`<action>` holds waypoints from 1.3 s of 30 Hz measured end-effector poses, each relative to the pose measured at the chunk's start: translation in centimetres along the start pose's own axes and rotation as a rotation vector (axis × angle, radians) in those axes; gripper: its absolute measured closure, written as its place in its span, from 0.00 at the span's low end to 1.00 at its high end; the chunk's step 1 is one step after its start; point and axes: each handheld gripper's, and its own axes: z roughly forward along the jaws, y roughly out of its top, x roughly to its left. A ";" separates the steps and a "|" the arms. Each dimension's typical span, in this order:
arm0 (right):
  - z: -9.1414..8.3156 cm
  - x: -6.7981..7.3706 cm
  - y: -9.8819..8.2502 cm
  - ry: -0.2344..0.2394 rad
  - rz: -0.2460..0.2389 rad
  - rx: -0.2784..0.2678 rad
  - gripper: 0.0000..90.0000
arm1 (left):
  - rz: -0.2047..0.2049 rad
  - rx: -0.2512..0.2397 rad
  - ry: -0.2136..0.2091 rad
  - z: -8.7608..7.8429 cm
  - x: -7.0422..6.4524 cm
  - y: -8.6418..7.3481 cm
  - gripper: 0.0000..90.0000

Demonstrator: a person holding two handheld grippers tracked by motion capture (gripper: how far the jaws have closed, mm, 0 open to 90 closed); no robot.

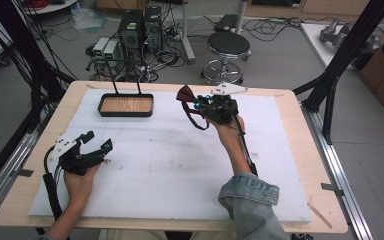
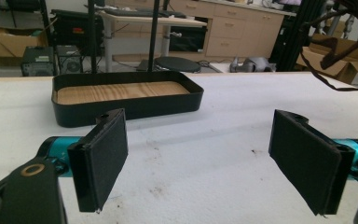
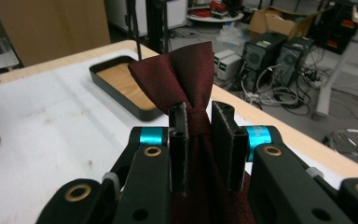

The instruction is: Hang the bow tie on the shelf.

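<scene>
The right gripper clamps a dark red bow tie at its knot, lifted above the white mat right of the black tray; its lower half is hidden behind the jaws. The left gripper rests released, empty.

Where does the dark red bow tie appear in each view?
High view: bow tie top centre, held in the right gripper.
Left gripper view: its strap hangs at the top right corner.
Right gripper view: centre, pinched between the jaws.
Shared landmark: black tray with a wooden floor.
</scene>
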 end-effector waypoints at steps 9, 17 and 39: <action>4.4 1.1 2.8 0.043 0.005 -0.037 0.86 | -0.003 0.009 0.006 0.1 0.0 -0.1 0.22; 8.4 2.3 4.7 0.089 0.021 -0.056 0.86 | -0.001 0.008 0.001 0.1 0.0 -0.1 0.22; 13.1 3.2 7.2 0.097 0.079 -0.159 0.86 | -0.004 0.009 -0.012 0.2 0.0 -0.1 0.23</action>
